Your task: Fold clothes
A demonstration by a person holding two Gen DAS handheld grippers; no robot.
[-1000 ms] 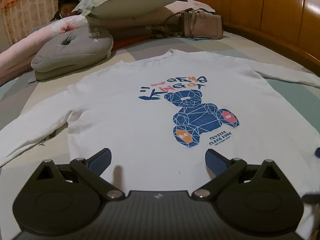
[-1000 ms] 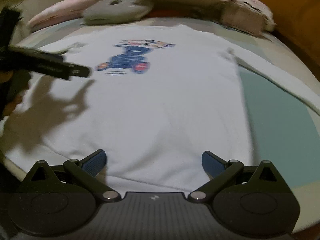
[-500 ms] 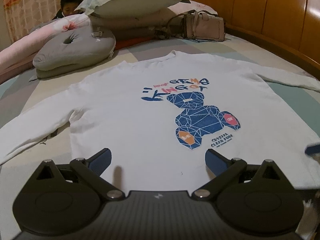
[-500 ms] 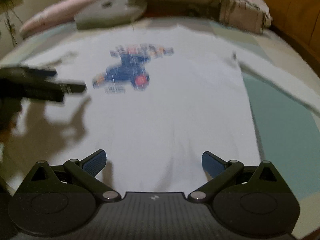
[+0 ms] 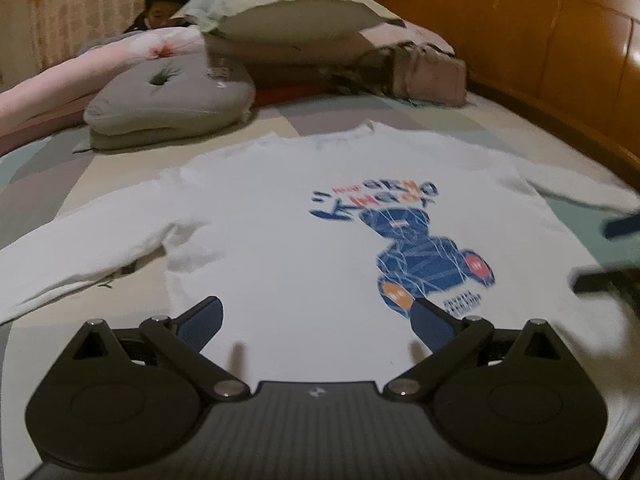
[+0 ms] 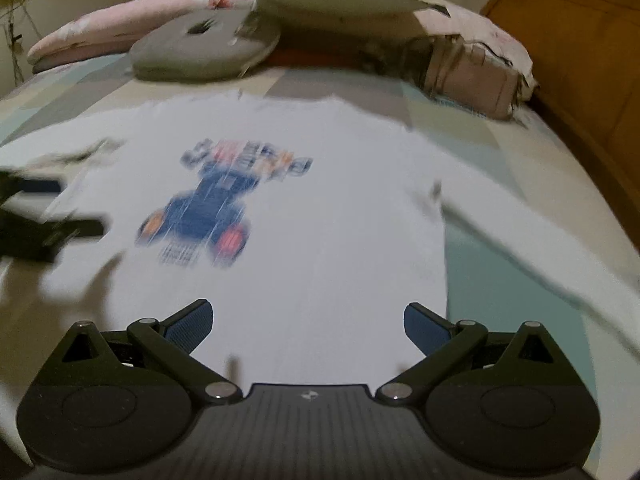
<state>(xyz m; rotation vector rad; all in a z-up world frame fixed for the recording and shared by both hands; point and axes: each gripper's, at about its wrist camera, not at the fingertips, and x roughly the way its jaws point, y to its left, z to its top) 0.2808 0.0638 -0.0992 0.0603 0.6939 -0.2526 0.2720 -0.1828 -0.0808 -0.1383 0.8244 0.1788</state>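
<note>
A white long-sleeved shirt (image 5: 288, 248) with a blue bear print lies flat and face up on the bed, collar away from me, both sleeves spread out sideways. My left gripper (image 5: 318, 318) hovers open over the shirt's lower hem with nothing between its blue fingers. My right gripper (image 6: 308, 322) is open as well, over the hem further right, near the shirt's (image 6: 328, 216) right side seam. The right gripper's dark fingers (image 5: 608, 254) show blurred at the right edge of the left wrist view. The left gripper (image 6: 36, 220) shows blurred at the left edge of the right wrist view.
A grey ring cushion (image 5: 168, 104), stacked pillows (image 5: 288, 12) and a beige handbag (image 5: 428, 74) lie at the head of the bed. A wooden headboard (image 5: 560, 48) runs along the right. A person (image 5: 164, 4) is behind the pink quilt (image 5: 80, 76).
Both grippers have moved forward over the shirt, away from the hem. The right view has swung up and is now motion-blurred. Both stay open.
</note>
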